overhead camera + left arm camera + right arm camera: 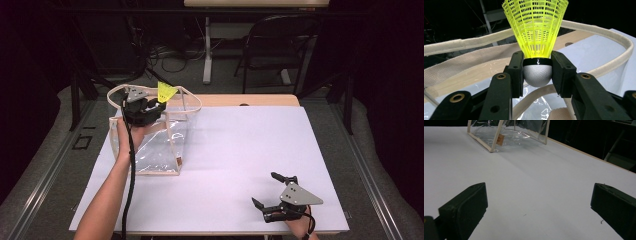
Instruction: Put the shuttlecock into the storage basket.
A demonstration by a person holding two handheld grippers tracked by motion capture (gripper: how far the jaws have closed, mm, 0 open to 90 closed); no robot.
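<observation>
Over on the left there's a clear bag (159,142) with cream trim and handles, and I can't make out anything inside it. The left gripper (159,103) sits right above its open top, pinching a yellow shuttlecock (166,92) by its white cork; the left gripper view shows the black band and mesh skirt up close. The bag has a small orange tag (500,139), unreadable. The right gripper (272,192) rests wide open on the white table (240,150), empty.

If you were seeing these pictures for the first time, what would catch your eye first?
The bright yellow shuttlecock, clamped by its white cork in the left gripper above the open top of the clear bag at the table's far left. Then the right gripper, open near the table's front right edge.
</observation>
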